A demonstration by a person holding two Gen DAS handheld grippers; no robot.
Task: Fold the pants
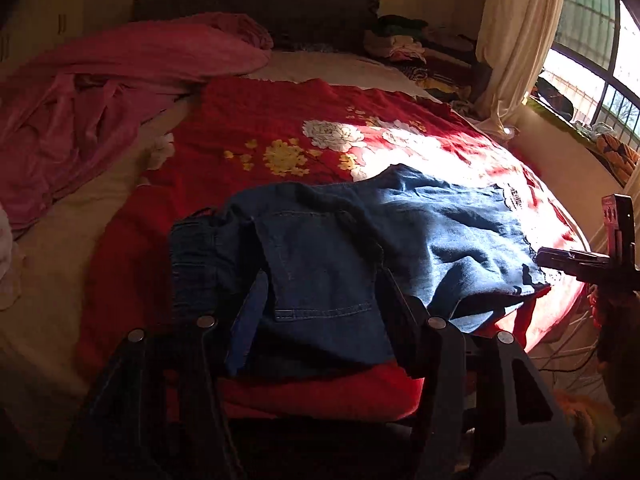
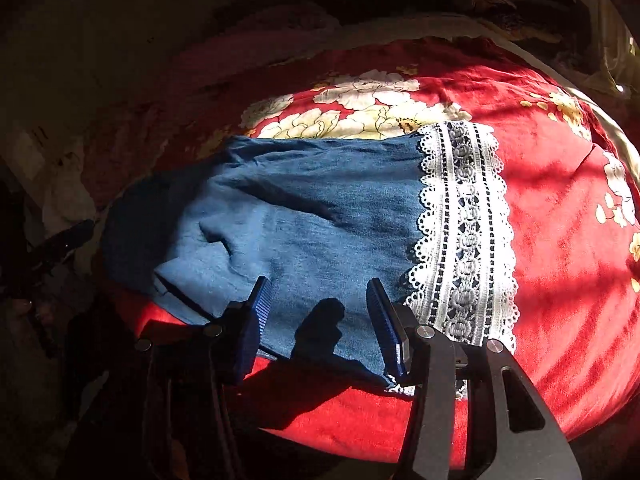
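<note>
Blue denim pants (image 1: 420, 232) lie folded across a red flowered blanket (image 1: 260, 120) on the bed. A back pocket (image 1: 316, 264) faces up at the waist end, and the leg ends carry a white lace hem (image 2: 464, 232). My left gripper (image 1: 323, 274) stands open over the pocket, with denim below the gap and the pads apart from it. My right gripper (image 2: 318, 282) is open just above the leg cloth beside the lace and casts a shadow on it. It also shows in the left wrist view as the right gripper (image 1: 560, 258) at the hem. The left gripper (image 2: 60, 240) sits dark at the left edge.
A pink quilt (image 1: 100, 92) is bunched at the bed's far left. A pile of clothes (image 1: 420, 48) lies by the headboard (image 1: 256, 8). A cream curtain (image 1: 516, 32) and a window (image 1: 592, 40) are to the right. The bed's edge runs just below the pants.
</note>
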